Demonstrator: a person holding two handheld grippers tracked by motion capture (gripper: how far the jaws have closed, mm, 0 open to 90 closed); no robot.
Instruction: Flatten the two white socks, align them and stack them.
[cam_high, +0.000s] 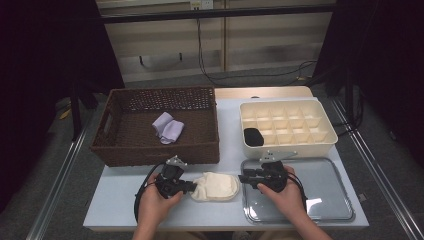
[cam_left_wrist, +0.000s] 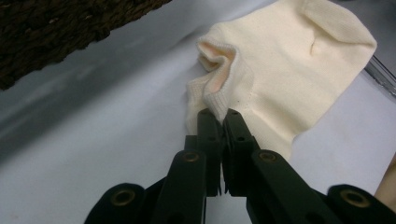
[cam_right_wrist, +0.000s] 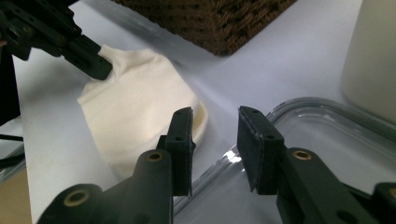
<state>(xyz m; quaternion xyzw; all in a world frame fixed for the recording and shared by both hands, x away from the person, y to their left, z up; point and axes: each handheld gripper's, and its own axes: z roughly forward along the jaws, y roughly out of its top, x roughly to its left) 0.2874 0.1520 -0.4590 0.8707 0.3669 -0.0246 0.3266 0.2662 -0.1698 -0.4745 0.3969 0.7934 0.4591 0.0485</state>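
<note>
Sock (cam_high: 216, 186) lies on table (cam_high: 120, 200) between both grippers; left gripper (cam_left_wrist: 219, 115) pinches only cuff edge, so thin hold may slip. Right gripper (cam_right_wrist: 215, 126) empty, jaws apart above tray (cam_right_wrist: 327, 121) rim, may snag.

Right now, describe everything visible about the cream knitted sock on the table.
The cream knitted sock looks like soft ribbed cotton and lies flat and folded on the pale table between the woven basket and the clear tray. Its open cuff faces the left gripper, whose jaws are shut on the cuff's ribbed edge. The right gripper stands open beside its far end.
</note>
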